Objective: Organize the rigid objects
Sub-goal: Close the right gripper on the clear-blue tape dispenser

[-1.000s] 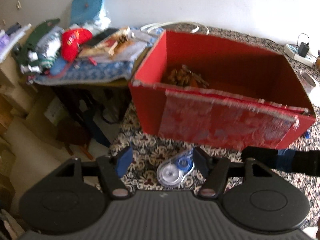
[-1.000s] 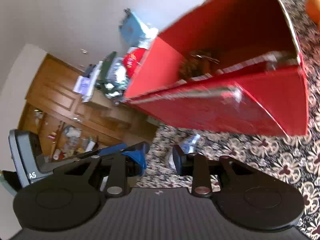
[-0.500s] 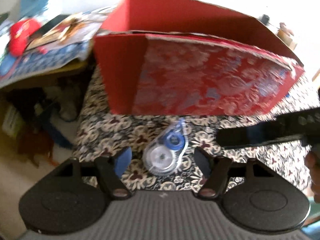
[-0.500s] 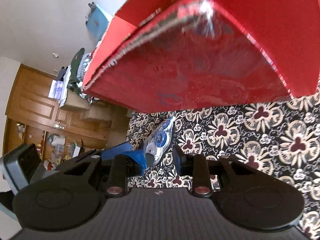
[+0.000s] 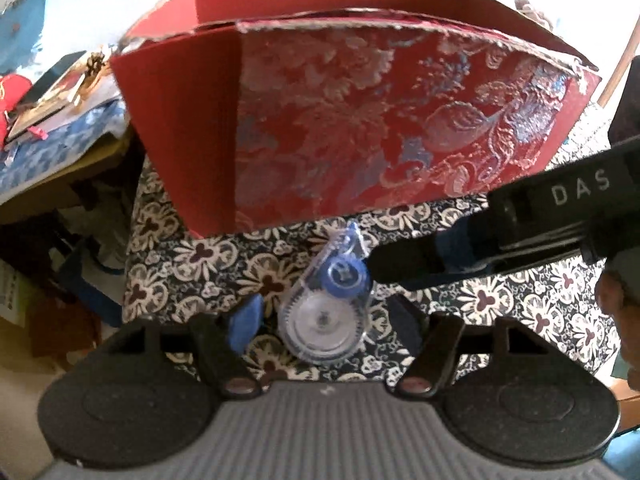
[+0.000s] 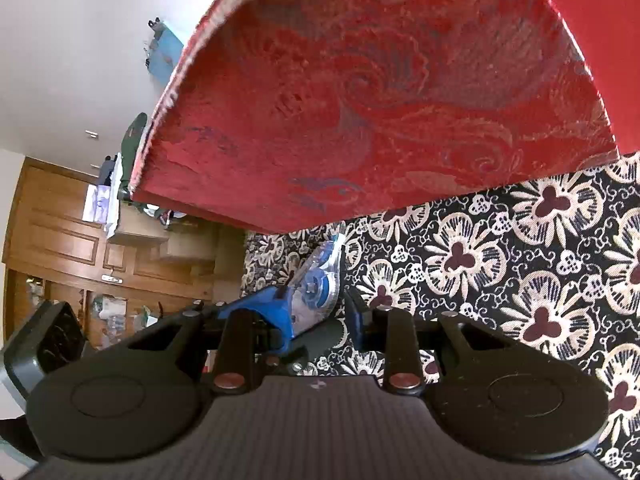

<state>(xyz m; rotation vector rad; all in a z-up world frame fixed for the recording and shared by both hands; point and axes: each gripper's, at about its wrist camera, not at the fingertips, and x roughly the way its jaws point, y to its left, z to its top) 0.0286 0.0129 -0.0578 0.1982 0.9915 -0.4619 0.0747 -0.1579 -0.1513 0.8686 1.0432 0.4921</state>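
A clear correction-tape dispenser with a blue wheel lies flat on the flowered cloth, just in front of the red box. My left gripper is open, low over the cloth, with the dispenser between its fingers. My right gripper is open and reaches in from the right in the left wrist view, its tip at the dispenser's blue wheel. The dispenser also shows in the right wrist view, between the right fingers. The red box fills the top of that view.
The flowered cloth covers the table; its left edge drops to the floor. A lower side table at the left holds books and clutter. A wooden cabinet stands beyond the table in the right wrist view.
Both grippers have come down and closer to the dispenser; it now sits between the left fingers. The right gripper's tip has moved in beside it. The box looms larger.
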